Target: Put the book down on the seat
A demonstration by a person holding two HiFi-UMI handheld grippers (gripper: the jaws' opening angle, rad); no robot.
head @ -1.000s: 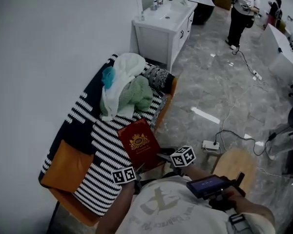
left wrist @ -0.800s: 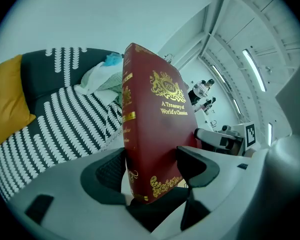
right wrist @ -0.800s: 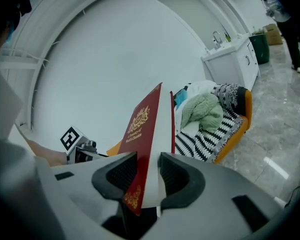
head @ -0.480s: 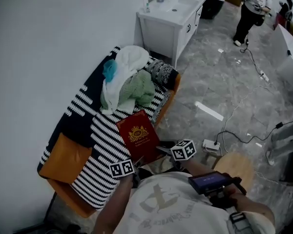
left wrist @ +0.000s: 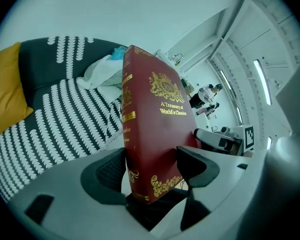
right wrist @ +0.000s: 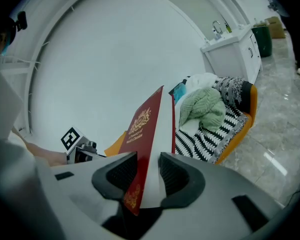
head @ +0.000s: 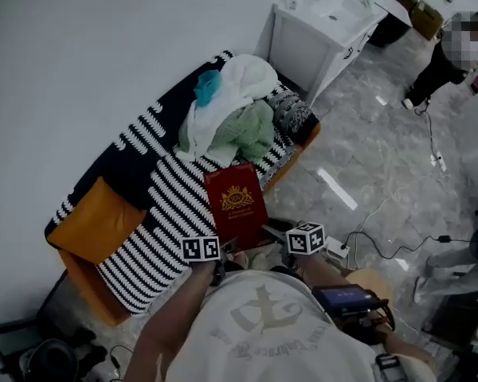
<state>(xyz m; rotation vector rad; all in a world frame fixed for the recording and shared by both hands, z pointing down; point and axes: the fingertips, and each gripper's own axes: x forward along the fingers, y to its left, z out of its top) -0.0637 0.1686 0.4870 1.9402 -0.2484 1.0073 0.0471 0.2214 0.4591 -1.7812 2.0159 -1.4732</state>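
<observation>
A thick red book [head: 237, 204] with a gold crest and gold lettering is held above the front edge of the sofa seat [head: 171, 213], which is covered by a black-and-white striped throw. My left gripper [head: 223, 255] is shut on the book's [left wrist: 152, 129] near left corner, spine side. My right gripper [head: 272, 237] is shut on its near right edge, the pages showing white between the red covers [right wrist: 147, 139]. Both marker cubes sit just below the book in the head view.
A pile of white, green and teal clothes [head: 231, 114] lies on the sofa's far end beside a patterned cushion [head: 293, 114]. An orange cushion [head: 95, 221] sits at the near end. A white sink cabinet [head: 323, 34] stands beyond; cables and a person [head: 446, 66] on the grey floor.
The view has swung right and closer over the sofa. The book, still held by both grippers, has shifted slightly farther over the striped seat.
</observation>
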